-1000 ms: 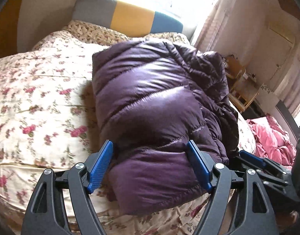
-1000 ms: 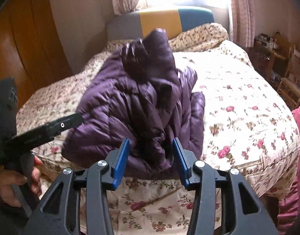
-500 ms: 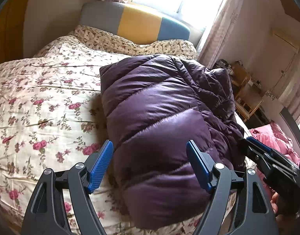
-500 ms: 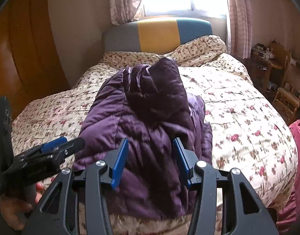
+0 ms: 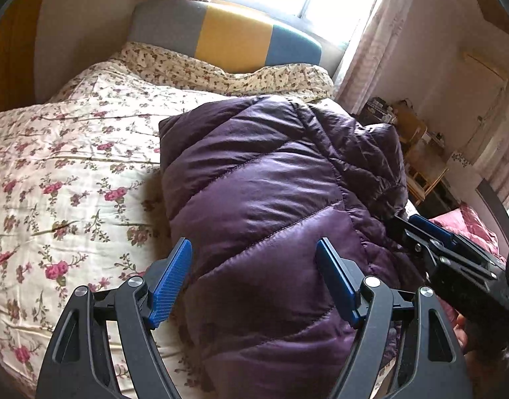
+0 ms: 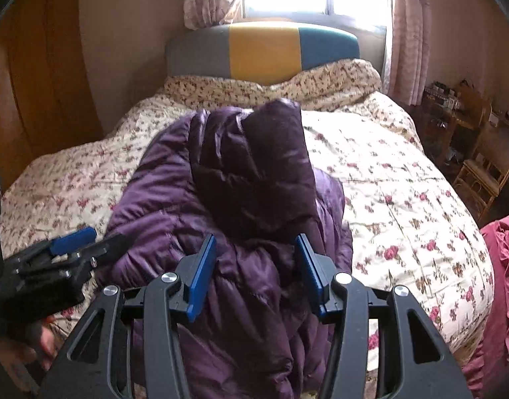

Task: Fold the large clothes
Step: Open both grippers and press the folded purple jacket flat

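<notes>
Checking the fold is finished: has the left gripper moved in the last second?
Yes. The left gripper has backed away from the purple down jacket, toward the foot of the bed; more of the headboard now shows.

Over the last second both grippers have been drawn back from the purple down jacket (image 5: 264, 199), which has been left folded on the floral quilt (image 5: 71, 173) near the foot edge of the bed. In the left wrist view, more quilt and more of the striped headboard (image 5: 227, 36) have been brought into sight. The left gripper (image 5: 254, 282), earlier set astride the jacket's near end, is now held farther off it, jaws apart and nothing between them. The right gripper (image 6: 256, 274) has likewise been withdrawn, its jaws spread. The jacket's upper flap, seen blurred a second ago, is now settled and sharp on the bundle.
</notes>
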Demonstrator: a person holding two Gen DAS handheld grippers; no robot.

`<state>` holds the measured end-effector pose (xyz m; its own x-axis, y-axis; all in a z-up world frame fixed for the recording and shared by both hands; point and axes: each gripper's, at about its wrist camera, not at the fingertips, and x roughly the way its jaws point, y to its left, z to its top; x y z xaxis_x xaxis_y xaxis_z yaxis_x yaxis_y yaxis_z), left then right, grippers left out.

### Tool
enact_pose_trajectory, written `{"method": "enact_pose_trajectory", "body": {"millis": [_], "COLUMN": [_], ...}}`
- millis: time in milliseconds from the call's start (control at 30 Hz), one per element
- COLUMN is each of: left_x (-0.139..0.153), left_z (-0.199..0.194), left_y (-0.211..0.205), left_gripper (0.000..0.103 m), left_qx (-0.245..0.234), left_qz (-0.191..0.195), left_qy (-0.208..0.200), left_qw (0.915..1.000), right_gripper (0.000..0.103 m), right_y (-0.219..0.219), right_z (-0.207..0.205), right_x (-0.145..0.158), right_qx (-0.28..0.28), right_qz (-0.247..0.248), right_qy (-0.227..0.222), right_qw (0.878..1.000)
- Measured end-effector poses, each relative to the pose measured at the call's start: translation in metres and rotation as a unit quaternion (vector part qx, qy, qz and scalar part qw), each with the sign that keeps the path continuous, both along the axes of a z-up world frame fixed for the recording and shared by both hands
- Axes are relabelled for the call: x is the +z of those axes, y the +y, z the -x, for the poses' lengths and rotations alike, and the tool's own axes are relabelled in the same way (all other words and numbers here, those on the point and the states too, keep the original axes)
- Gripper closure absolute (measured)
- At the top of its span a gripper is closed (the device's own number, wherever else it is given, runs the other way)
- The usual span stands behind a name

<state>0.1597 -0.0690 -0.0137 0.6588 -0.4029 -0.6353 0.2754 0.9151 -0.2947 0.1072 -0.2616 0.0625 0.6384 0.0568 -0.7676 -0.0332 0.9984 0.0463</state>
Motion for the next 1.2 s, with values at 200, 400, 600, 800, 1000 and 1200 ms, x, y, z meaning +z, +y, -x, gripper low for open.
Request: {"method": "enact_pose_trajectory", "body": {"millis": [200,400,600,800,1000,1200], "left_x": [-0.005,-0.004,-0.008,-0.012,-0.014,-0.02], "left_z": [-0.008,-0.014,-0.025,-0.038,-0.046,-0.036], "left_y": [0.006,0.016,0.018,0.018,0.021,0.029], "left_gripper": [0.027,0.027,0.027,0.027,0.027,0.027], "left_qx": [0.008,0.019,0.021,0.016,0.006,0.014], "left_qz": [-0.005,-0.01,-0.016,-0.015,-0.006,0.009], "left_qy": [0.008,0.009,0.022,0.031,0.036,0.042], "left_qw": [0.9999,0.9997,0.9994,0.9993,0.9993,0.999], "right_gripper": [0.051,0.05,0.05,0.05,0.046,0.046], "right_y": [-0.002,-0.002,-0.001,0.0,-0.002,0.0], "right_z": [0.005,-0.003,-0.012,-0.019,-0.018,-0.018], "right_x": [0.003,0.005,0.005,0.004,0.003,-0.003], "right_qx": [-0.003,-0.008,-0.006,0.0,0.007,0.001], "right_qz": [-0.003,-0.001,0.008,0.022,0.025,0.025], "right_qy": [-0.003,-0.009,-0.011,-0.007,-0.003,0.005], "right_qw": [1.0,1.0,1.0,1.0,1.0,1.0]}}
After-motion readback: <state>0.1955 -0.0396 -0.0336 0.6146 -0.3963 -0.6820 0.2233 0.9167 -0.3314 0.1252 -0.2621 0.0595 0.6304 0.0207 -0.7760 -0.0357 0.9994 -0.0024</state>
